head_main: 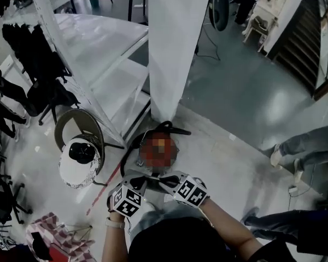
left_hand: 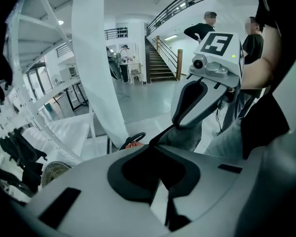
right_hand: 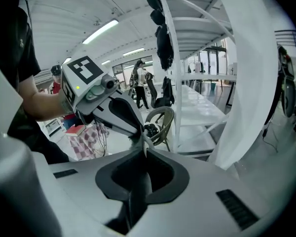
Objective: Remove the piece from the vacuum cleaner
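Observation:
In the head view the vacuum cleaner [head_main: 159, 137], a small red and black canister with a black hose loop, stands on the floor at the foot of a white pillar; a mosaic patch covers most of it. Both grippers hang just in front of it, tips pointing at each other and almost touching. My left gripper [head_main: 147, 185] is shut with nothing in it, and so is my right gripper [head_main: 162, 182]. The left gripper view shows its jaws [left_hand: 156, 143] pressed together, a sliver of the vacuum cleaner [left_hand: 130, 142] beyond. The right gripper [right_hand: 142, 143] shows its jaws closed too.
The white pillar [head_main: 172, 48] rises right behind the vacuum. A round chair [head_main: 79, 130] carrying a white and black helmet-like object [head_main: 80, 161] stands to the left. White shelving [head_main: 98, 42] lies at the back left. Other people's legs [head_main: 303, 146] are at the right; checkered cloth [head_main: 46, 225] at bottom left.

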`<control>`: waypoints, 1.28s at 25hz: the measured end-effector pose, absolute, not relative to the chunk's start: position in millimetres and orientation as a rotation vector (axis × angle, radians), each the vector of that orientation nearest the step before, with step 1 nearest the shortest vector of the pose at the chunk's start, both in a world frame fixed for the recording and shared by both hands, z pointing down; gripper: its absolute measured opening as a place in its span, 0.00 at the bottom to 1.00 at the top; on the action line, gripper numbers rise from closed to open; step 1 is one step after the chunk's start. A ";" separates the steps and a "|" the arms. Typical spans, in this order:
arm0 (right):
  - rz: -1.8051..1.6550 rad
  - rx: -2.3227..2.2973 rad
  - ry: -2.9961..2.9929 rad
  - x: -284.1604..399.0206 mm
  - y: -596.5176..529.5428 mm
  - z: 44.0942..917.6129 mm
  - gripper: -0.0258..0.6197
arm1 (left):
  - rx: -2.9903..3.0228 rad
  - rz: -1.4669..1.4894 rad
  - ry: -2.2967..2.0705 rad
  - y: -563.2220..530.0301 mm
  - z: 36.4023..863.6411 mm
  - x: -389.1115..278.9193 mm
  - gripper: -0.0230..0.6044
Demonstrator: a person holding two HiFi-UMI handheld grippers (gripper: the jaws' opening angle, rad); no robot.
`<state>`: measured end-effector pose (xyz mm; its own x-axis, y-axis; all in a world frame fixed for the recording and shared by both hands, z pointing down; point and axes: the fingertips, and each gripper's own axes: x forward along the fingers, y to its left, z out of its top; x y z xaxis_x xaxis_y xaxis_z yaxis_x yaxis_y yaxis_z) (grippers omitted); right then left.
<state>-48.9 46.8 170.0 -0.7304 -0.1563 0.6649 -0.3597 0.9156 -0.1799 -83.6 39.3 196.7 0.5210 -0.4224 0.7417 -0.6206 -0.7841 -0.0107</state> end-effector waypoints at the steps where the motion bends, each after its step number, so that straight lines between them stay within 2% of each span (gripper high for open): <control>1: 0.377 0.379 -2.398 -45.9 42.9 158.9 0.11 | 2.517 1.105 -0.882 34.9 184.9 -80.9 0.09; 14: 0.278 0.545 -2.424 -20.9 15.6 54.1 0.11 | 2.749 1.034 -0.840 2.1 76.8 -59.4 0.09; 32: 0.250 0.643 -2.456 -20.8 12.9 30.7 0.11 | 2.802 0.981 -0.845 -6.2 53.2 -58.4 0.09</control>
<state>-20.8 12.9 30.7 -0.7142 -0.3898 0.5814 -0.4990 0.8660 -0.0323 -58.4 -6.2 53.2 0.6483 -0.4792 0.5917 -0.5140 -0.8487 -0.1242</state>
